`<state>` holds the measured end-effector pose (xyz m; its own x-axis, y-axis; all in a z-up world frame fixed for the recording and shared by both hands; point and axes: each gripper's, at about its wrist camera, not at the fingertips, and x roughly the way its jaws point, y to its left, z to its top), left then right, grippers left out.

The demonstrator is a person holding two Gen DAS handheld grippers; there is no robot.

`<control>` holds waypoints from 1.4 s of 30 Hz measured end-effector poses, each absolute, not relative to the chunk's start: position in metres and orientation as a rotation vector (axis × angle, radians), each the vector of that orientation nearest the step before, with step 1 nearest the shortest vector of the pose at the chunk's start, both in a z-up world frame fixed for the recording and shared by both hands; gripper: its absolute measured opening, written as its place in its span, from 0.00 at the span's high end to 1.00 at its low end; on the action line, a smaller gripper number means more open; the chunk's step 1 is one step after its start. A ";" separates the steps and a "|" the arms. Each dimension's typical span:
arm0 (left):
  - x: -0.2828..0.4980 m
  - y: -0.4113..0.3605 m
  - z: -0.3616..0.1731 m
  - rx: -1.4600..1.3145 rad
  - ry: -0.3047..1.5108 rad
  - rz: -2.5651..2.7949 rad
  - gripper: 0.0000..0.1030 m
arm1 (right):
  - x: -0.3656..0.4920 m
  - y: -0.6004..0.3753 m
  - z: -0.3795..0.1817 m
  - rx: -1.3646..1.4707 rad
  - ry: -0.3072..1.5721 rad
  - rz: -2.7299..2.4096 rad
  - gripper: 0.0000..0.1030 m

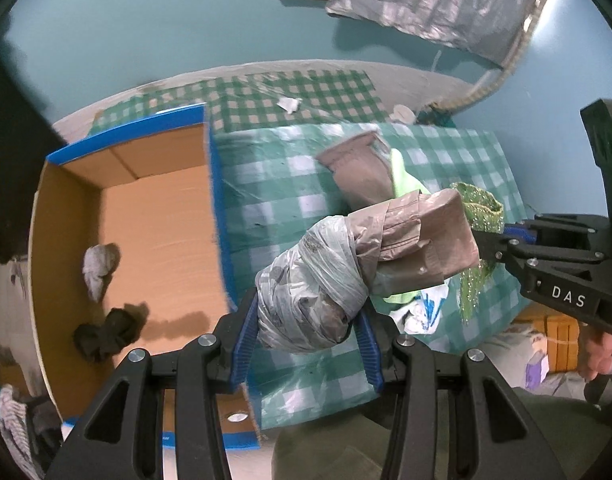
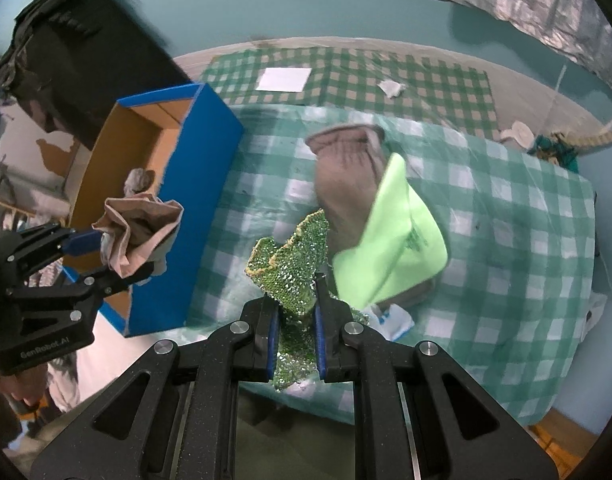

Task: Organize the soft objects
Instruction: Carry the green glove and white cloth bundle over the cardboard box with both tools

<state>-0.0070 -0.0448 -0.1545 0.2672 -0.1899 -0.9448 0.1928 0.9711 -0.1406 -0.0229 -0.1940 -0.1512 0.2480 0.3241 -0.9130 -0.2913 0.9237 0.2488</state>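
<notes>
Left gripper [image 1: 308, 344] clamped on a rolled beige bundle [image 1: 366, 264], box [image 1: 210, 168] left of the fingers holding two pieces, probably socks. Right gripper [image 2: 296, 334] pinched shut on sequined green cloth [image 2: 292, 264]; beyond, lime cloth [image 2: 398, 236] unsorted on the desk [image 2: 506, 220].

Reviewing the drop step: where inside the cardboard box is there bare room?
The cardboard box floor is bare from its middle to the blue wall beside the table. Crowded only along the opposite wall, where a grey cloth wad and dark cloth wad lie.

Taupe cloth bundle [image 1: 338, 264], sequined green fabric [image 2: 294, 276], lifted.
</notes>
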 end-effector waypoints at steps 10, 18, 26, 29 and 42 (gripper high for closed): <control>-0.013 -0.002 -0.142 -0.079 1.240 -0.145 0.55 | -0.011 -0.152 -0.139 -0.031 1.234 0.511 0.87; -0.020 0.031 -0.142 -0.135 1.230 -0.056 0.55 | -0.004 -0.116 -0.132 -0.082 1.223 0.576 0.87; -0.025 0.062 -0.144 -0.176 1.230 0.020 0.55 | 0.002 -0.082 -0.129 -0.135 1.215 0.630 0.87; -0.027 0.071 -0.144 -0.186 1.229 0.041 0.55 | 0.004 -0.069 -0.129 -0.156 1.214 0.650 0.87; -0.032 0.108 -0.161 -0.252 1.259 0.111 0.55 | 0.017 -0.011 -0.138 -0.253 1.217 0.722 0.87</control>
